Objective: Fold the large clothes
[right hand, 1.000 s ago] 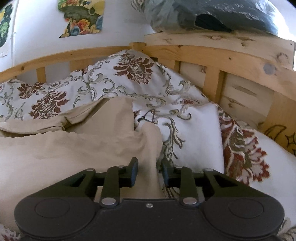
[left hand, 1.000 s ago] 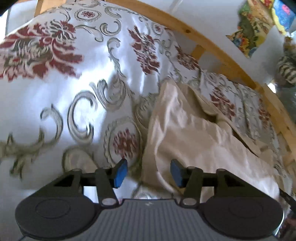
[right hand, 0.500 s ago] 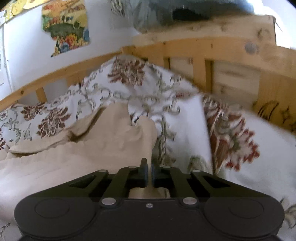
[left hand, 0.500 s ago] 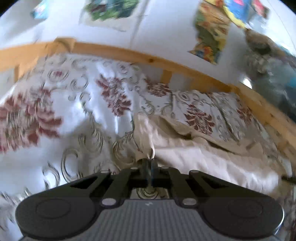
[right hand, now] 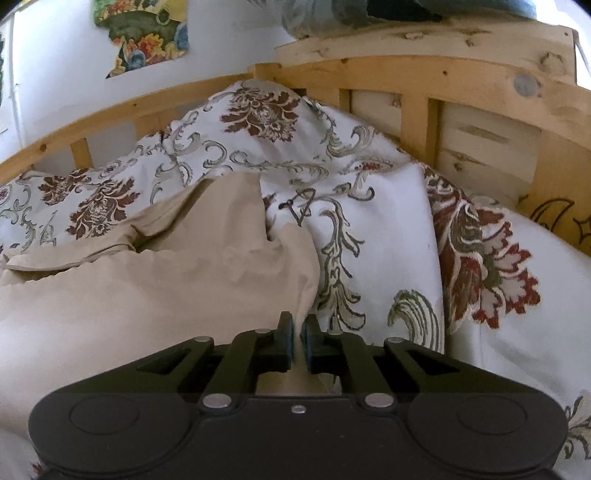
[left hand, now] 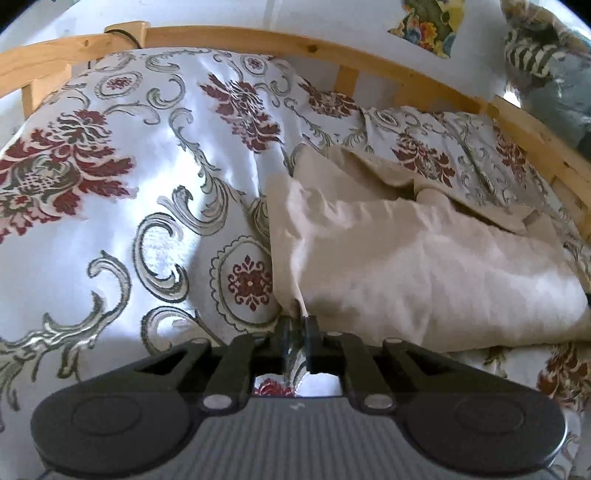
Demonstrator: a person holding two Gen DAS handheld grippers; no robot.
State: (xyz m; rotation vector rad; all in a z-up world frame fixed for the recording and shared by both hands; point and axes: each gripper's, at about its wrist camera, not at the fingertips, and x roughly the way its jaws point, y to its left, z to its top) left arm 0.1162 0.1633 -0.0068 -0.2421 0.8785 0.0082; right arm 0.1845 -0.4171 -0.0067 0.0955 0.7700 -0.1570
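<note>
A large beige garment (left hand: pixel 424 266) lies rumpled on a flowered bedspread (left hand: pixel 110 206). My left gripper (left hand: pixel 295 328) is shut on the garment's near left corner, which rises in a pinched fold between the jaws. In the right wrist view the same beige garment (right hand: pixel 155 295) fills the lower left. My right gripper (right hand: pixel 297 332) is shut on its near right corner; cloth shows between and under the jaws. A second layer of the garment is folded back behind, towards the rail.
A wooden bed rail (left hand: pixel 388 62) curves along the back, with a wooden headboard (right hand: pixel 480 122) at the right. Dark bundled bedding (left hand: pixel 546 74) sits on the headboard's top. Posters (right hand: pixel 144 33) hang on the white wall.
Both grippers were open around the garment's corners and have shut on them. The left gripper then swung up and back down with its corner pinched.
</note>
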